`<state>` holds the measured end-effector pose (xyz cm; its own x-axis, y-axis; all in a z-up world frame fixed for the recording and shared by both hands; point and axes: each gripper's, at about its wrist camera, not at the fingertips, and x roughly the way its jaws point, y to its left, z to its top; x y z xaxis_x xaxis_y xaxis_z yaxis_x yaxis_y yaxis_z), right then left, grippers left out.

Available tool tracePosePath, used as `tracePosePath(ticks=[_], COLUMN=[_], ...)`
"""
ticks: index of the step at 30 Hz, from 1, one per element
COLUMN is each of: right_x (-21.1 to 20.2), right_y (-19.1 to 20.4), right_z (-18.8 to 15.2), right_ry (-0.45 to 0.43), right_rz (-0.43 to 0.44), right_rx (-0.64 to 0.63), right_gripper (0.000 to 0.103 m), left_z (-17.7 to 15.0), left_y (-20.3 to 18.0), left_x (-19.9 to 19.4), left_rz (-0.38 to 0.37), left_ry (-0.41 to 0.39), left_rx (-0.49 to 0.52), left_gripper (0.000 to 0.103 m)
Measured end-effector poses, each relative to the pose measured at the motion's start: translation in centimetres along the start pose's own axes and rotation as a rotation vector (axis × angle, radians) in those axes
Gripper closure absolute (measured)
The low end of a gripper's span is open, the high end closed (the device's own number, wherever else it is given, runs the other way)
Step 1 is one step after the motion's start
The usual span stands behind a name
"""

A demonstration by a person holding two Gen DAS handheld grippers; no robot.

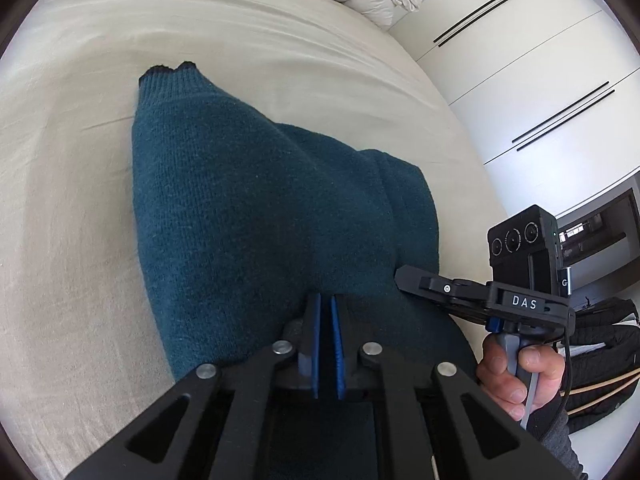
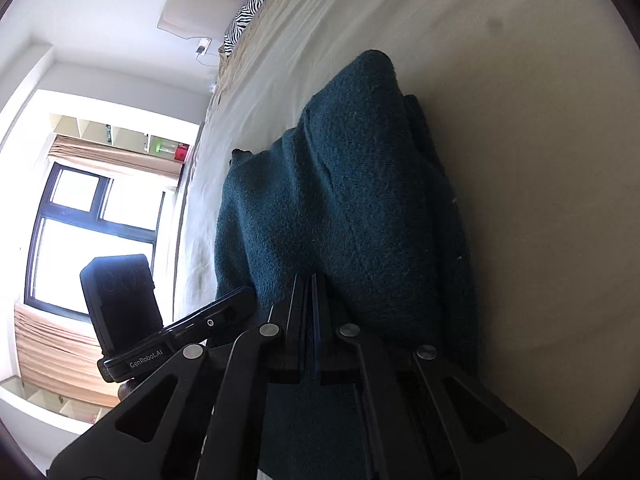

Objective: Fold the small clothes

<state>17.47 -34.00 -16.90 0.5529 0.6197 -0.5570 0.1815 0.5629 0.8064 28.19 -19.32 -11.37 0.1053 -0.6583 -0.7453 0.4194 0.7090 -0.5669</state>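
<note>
Mid-fold: both the left gripper (image 1: 329, 320) and right gripper (image 2: 310, 300) pinch the teal sweater's (image 1: 240, 200) near edge at frame bottom; flattening remains.

Sweater (image 1: 248, 208) near edge hidden behind claws, cut off at btm.

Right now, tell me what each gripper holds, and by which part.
Both the left gripper and right gripper are shut on the near edge of the teal sweater.

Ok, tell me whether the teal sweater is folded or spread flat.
Folded, partly: the teal sweater lies doubled in layers on the bed, near edge pinched in both tongs.
</note>
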Motion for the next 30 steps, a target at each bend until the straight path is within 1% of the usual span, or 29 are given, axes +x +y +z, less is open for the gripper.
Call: tracePosePath(ticks=[1, 3, 4, 5, 7, 9, 11, 12, 13, 14, 16, 17, 19, 20, 22, 23, 24, 25, 27, 28, 29, 30], right_x=[-0.2, -1.0, -1.4, -1.9, -2.7, -3.4, -3.1, -2.4, -2.0, -1.7, -2.0, -1.9, -1.7, -1.4, -1.8, -2.6, -2.8, -3.4, -4.2, -4.2, -3.8, -3.2], right_y=[-0.3, 0.1, 0.7, 1.4, 2.8, 3.3, 3.1, 2.1, 1.1, 0.3, -0.6, -0.7, -0.2, 0.0, 0.3, 0.7, 1.3, 1.9, 2.7, 2.5, 2.1, 1.3], right_z=[-0.2, -0.6, -0.7, -1.1, -2.0, -3.2, -3.7, -3.9, -4.2, -4.3, -4.6, -4.8, -5.0, -5.0, -5.1, -5.4, -5.9, -6.2, -7.2, -7.8, -8.2, -8.5], right_ry=[-0.003, -0.007, -0.01, -0.016, -0.02, -0.006, 0.027, 0.042, 0.04, 0.024, 0.011, 0.007, -0.004, -0.005, -0.001, -0.005, -0.011, -0.012, -0.001, 0.011, 0.026, 0.043], right_rz=[0.011, -0.012, -0.011, -0.004, 0.043, 0.063, 0.017, -0.009, -0.002, 0.019, 0.041, 0.04, 0.008, -0.002, -0.007, -0.004, -0.002, 0.009, 0.046, 0.04, 0.007, -0.037], right_rx=[0.018, 0.019, 0.017, 0.011, -0.027, -0.052, -0.054, -0.033, -0.005, 0.005, 0.016, 0.013, -0.022, -0.03, -0.009, -0.003, -0.01, -0.025, -0.045, -0.047, -0.046, -0.036], right_gripper=[0.103, 0.103, 0.098, 0.098, 0.098, 0.098, 0.098, 0.098, 0.098, 0.103, 0.103, 0.103, 0.103, 0.103, 0.103, 0.098, 0.098, 0.097, 0.097, 0.097, 0.097, 0.098], left_z=[0.0, 0.0, -0.1, -0.4, -1.4, -2.5, -3.1, -3.2, -3.2, -3.1, -3.0, -3.0, -3.2, -3.3, -3.3, -3.3, -3.5, -3.8, -4.6, -4.8, -5.0, -5.1], left_y=[0.0, 0.0, -0.1, -0.3, -0.9, -1.3, -1.0, -0.5, 0.0, 0.2, 0.2, -0.1, -0.6, -0.6, -0.5, -0.6, -0.9, -1.3, -1.9, -1.9, -1.7, -1.2], left_x=[0.0, -0.7, -1.5, -2.3, -3.7, -3.5, -2.3, -1.9, -1.6, -1.4, -1.3, -1.3, -1.2, -1.2, -1.9, -2.6, -3.5, -4.4, -5.4, -5.1, -4.4, -3.6], left_rz=[0.001, -0.002, -0.006, -0.017, -0.047, -0.041, -0.012, -0.017, -0.024, -0.03, -0.023, -0.005, 0.024, 0.025, 0.005, -0.001, -0.011, -0.025, -0.034, -0.019, -0.009, -0.018], left_ry=[0.002, 0.003, -0.006, -0.018, -0.039, -0.022, -0.012, -0.007, -0.004, -0.003, 0.005, 0.004, -0.005, -0.009, -0.006, -0.007, -0.012, -0.023, -0.03, -0.021, -0.007, 0.003], left_rx=[0.001, -0.009, -0.023, -0.029, -0.02, 0.001, 0.006, -0.015, -0.036, -0.044, -0.038, -0.016, 0.013, 0.013, -0.021, -0.038, -0.043, -0.033, -0.012, -0.001, 0.004, -0.012], left_gripper=[0.094, 0.094, 0.095, 0.096, 0.093, 0.093, 0.092, 0.095, 0.097, 0.097, 0.097, 0.097, 0.097, 0.097, 0.097, 0.098, 0.095, 0.086, 0.077, 0.076, 0.077, 0.081])
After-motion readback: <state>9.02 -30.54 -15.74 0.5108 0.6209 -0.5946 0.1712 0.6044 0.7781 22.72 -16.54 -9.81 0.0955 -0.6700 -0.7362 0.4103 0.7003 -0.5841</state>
